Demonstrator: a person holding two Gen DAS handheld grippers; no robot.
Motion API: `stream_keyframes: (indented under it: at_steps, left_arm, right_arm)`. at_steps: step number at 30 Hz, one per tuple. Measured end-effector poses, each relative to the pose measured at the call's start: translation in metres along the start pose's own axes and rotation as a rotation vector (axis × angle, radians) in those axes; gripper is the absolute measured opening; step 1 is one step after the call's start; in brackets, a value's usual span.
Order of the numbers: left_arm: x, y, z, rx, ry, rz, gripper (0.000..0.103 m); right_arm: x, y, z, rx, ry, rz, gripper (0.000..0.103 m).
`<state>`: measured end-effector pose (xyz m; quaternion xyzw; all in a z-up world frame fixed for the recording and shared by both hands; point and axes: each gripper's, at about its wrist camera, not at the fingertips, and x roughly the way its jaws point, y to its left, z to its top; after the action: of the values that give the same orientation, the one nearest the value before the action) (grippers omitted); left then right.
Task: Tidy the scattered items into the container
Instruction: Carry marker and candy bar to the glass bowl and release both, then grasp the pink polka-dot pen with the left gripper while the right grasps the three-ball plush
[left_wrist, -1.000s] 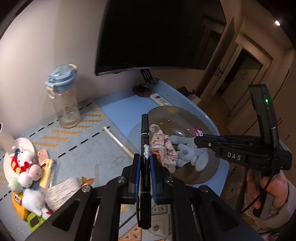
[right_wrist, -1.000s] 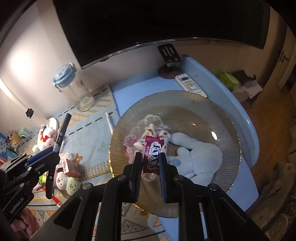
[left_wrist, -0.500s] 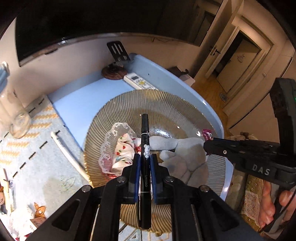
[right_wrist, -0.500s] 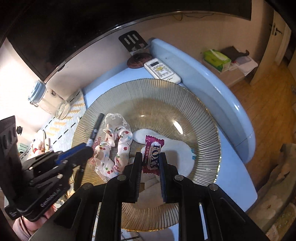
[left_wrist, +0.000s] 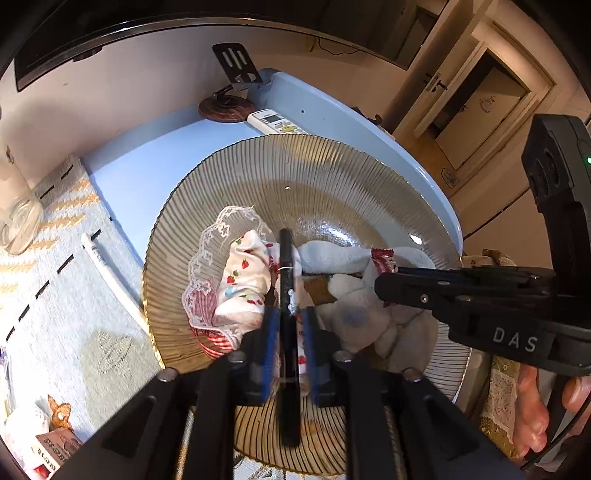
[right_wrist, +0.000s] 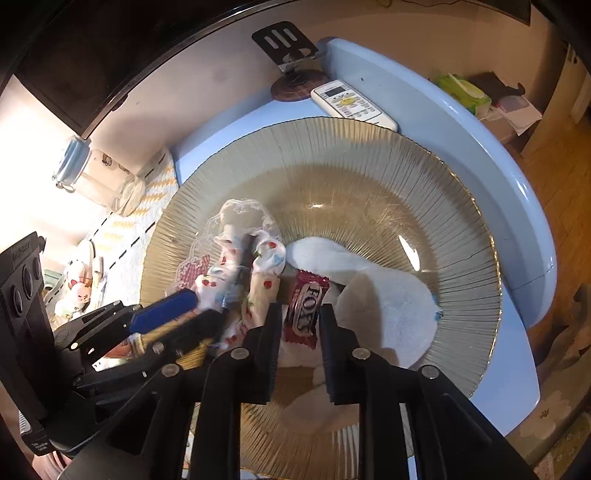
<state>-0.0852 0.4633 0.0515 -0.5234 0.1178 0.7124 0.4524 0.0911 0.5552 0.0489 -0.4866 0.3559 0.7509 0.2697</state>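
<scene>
Both grippers over ribbed glass bowl. Left gripper jaws just opening, black pen loose between pads. Right gripper jaws just opening, candy wrapper between, pads apart from it, above white plush.

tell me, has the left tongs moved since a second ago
Yes. The left tongs came in over the ribbed glass bowl, toward the remote; their jaws have just been opening, marker pen between them.

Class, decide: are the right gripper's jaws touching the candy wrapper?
Apart. In the right wrist view the right gripper jaws, just opening, show gaps beside the candy wrapper.
</scene>
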Motion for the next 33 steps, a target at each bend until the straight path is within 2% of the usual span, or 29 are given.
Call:
stream_keyframes:
  at_steps: [1,2,3,10,15,21,28,33]
  left_arm:
    - [-0.003,0.001,-0.001,-0.007,-0.006,-0.003,0.051]
    - [-0.006,0.002,-0.003,-0.01,-0.014,-0.007,0.056]
    - [-0.011,0.002,-0.005,-0.011,-0.02,-0.017,0.056]
    - [-0.05,0.009,-0.025,-0.013,-0.061,-0.028,0.056]
    - [-0.083,0.032,-0.05,-0.055,-0.09,0.003,0.057]
    - [-0.129,0.092,-0.102,-0.189,-0.129,0.074,0.058]
    - [-0.183,0.183,-0.184,-0.372,-0.16,0.198,0.058]
    - [-0.206,0.241,-0.234,-0.421,-0.128,0.246,0.058]
  right_arm:
    - [-0.002,0.001,0.0,0.003,-0.005,-0.003,0.035]
    - [-0.006,0.002,0.0,0.005,-0.014,-0.013,0.044]
    - [-0.009,0.002,0.0,0.006,-0.027,-0.021,0.05]
    - [-0.027,0.015,-0.006,0.026,-0.065,-0.017,0.051]
    - [-0.032,0.05,-0.015,-0.013,-0.073,0.002,0.051]
    - [-0.027,0.115,-0.031,-0.116,-0.065,0.043,0.051]
    - [0.002,0.189,-0.065,-0.222,-0.008,0.074,0.051]
    - [0.025,0.228,-0.089,-0.26,0.053,0.101,0.051]
